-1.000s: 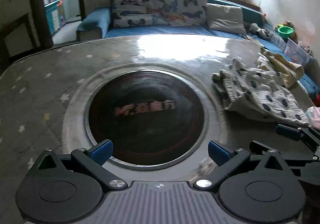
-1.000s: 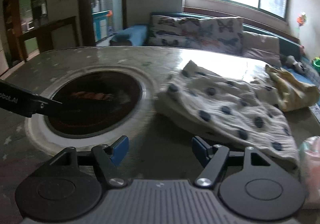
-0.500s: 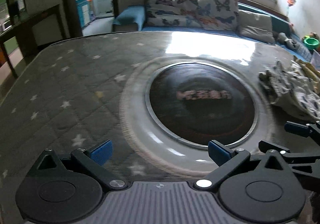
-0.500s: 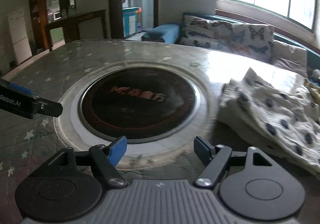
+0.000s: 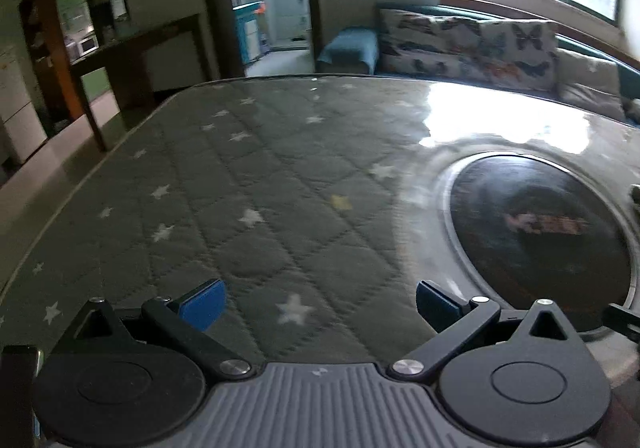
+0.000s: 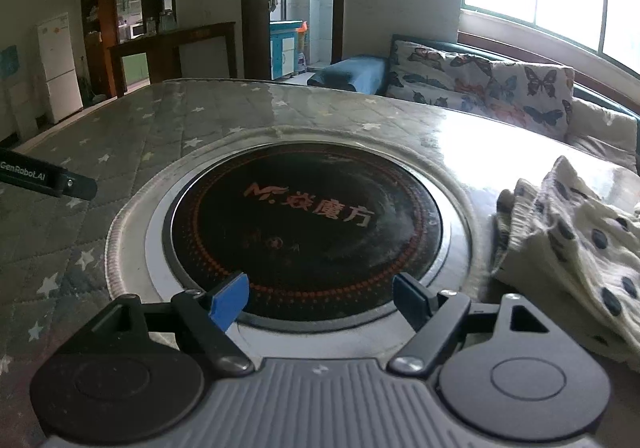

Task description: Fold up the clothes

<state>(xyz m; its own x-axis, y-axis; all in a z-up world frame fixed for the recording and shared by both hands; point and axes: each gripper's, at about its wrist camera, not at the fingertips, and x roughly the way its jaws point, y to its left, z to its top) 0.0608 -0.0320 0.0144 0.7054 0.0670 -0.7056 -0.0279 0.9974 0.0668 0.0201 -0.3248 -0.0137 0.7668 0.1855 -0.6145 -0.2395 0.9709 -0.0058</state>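
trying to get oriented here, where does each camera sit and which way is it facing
Left wrist: rides the left hand-held gripper, fingers wide open, facing the star-quilted table cover and doorway; round cooktop at right.
Right wrist: rides the right hand-held gripper, open, facing the cooktop, polka-dot garment at right.
Shared: cooktop, table cover, butterfly cushions.

A cream, crinkly cotton garment with dark navy polka dots [image 6: 576, 248] lies crumpled in a loose heap at the right side of the table. Its ribbed hem edge bunches up on the left, folds overlapping unevenly. It sits just beside the round cooktop's rim, not on it, and runs off the right edge of the right wrist view.
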